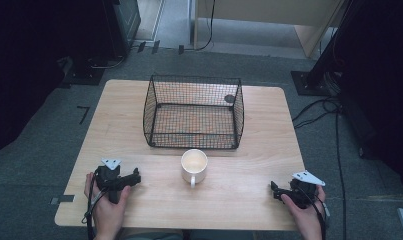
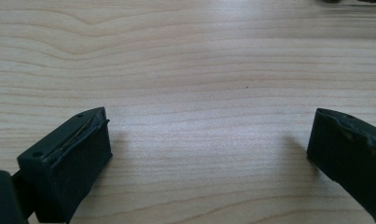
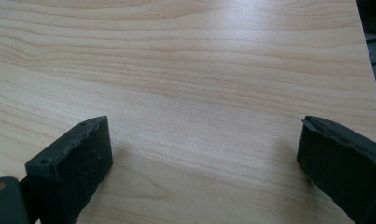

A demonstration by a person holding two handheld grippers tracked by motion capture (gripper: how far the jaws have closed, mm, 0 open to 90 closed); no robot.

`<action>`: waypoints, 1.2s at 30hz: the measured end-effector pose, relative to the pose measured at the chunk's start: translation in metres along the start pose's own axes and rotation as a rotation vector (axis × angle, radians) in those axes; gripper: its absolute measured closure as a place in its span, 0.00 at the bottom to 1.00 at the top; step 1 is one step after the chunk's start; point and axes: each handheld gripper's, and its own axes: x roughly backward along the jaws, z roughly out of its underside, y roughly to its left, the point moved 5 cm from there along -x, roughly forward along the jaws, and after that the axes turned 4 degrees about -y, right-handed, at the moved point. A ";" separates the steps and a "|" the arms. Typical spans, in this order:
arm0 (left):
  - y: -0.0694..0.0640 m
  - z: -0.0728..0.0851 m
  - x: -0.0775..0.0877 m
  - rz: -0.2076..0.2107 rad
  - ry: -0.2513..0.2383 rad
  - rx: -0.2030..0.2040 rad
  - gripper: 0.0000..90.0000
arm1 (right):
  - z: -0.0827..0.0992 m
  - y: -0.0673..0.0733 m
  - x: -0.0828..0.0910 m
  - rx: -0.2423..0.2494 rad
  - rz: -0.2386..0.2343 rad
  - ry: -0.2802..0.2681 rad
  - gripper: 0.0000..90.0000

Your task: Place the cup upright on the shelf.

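The left gripper point(image 1: 120, 181) rests near the front edge of the tabletop point(image 1: 239, 200) at about 7 o'clock, its jaws spread wide with only bare wood between them, as the left gripper view confirms. The right gripper point(image 1: 281, 192) sits at about 5 o'clock, close to the front right corner, jaws equally wide apart and holding nothing. Both point roughly inward toward the middle

Between them and a little farther off stands the mug point(image 1: 194, 166), upright and empty-looking, its handle point(image 1: 192, 182) turned toward 6 o'clock, straight at the person. Just beyond the mug at 12 o'clock is the wire basket point(image 1: 194, 112), open at the top, its front wall near the mug but not touching it

The likely trouble lies in the grasp. The mug is round and glazed, so jaws closing off-centre on the body could squeeze it sideways and spin or tip it. Taking the thin handle alone could let the mug swing and slip. Coming in low from either side, a jaw tip may knock the mug toward the basket's front wall before closing. If the mug is lifted toward the basket, too low a path could catch its base on the wire rim and jar it loose
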 end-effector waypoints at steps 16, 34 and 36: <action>0.000 0.000 0.000 0.000 0.001 -0.001 0.00 | -0.021 0.052 0.013 0.079 -0.085 -0.056 0.14; 0.000 0.000 0.000 0.001 0.000 -0.001 0.00 | -0.043 0.121 0.023 0.142 -0.216 -0.102 0.14; 0.000 0.000 0.000 0.002 0.000 -0.001 0.00 | -0.045 0.127 0.024 0.143 -0.229 -0.107 0.14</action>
